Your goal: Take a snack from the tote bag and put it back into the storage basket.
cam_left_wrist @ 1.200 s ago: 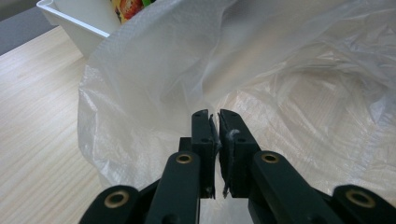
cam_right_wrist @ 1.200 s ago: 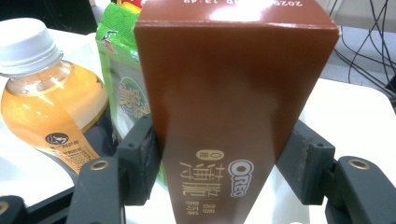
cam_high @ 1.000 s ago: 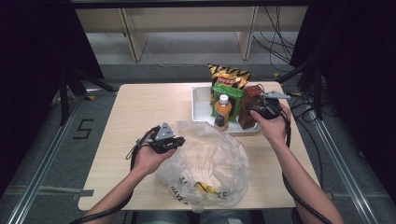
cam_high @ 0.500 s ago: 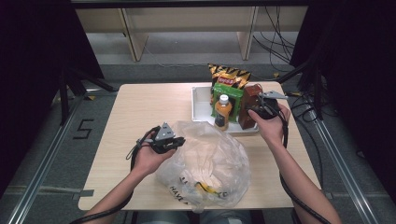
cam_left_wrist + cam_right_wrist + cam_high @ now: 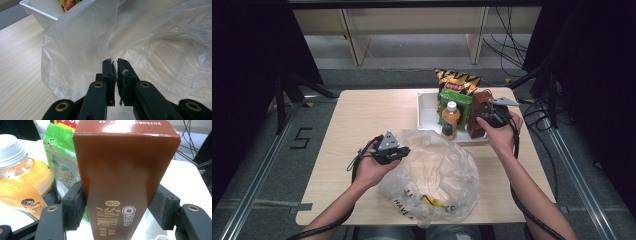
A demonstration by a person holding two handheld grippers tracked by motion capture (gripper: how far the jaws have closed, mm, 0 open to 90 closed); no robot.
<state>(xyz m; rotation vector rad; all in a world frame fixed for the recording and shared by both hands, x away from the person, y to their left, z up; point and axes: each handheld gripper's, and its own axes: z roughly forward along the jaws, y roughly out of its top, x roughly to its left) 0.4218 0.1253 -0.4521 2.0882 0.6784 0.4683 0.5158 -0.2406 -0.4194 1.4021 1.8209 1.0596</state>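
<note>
A clear plastic bag (image 5: 432,175) lies on the near half of the wooden table (image 5: 362,115), with something yellow (image 5: 432,201) inside. My left gripper (image 5: 404,151) is shut on the bag's left rim. In the left gripper view the thin film (image 5: 87,37) is pinched between the jaws of that gripper (image 5: 116,62). My right gripper (image 5: 483,119) reaches into the white tray (image 5: 424,112). Both pads of that gripper (image 5: 117,205) press the sides of an upright brown Oreo box (image 5: 125,170), also seen from above (image 5: 479,102).
In the tray, left of the box, stand an orange juice bottle (image 5: 450,120) with a white cap and a green pouch (image 5: 459,100); the bottle (image 5: 22,177) sits close to my right gripper's left jaw. A yellow-black chip bag (image 5: 457,80) stands behind. The tray's corner (image 5: 40,12) is beyond the bag.
</note>
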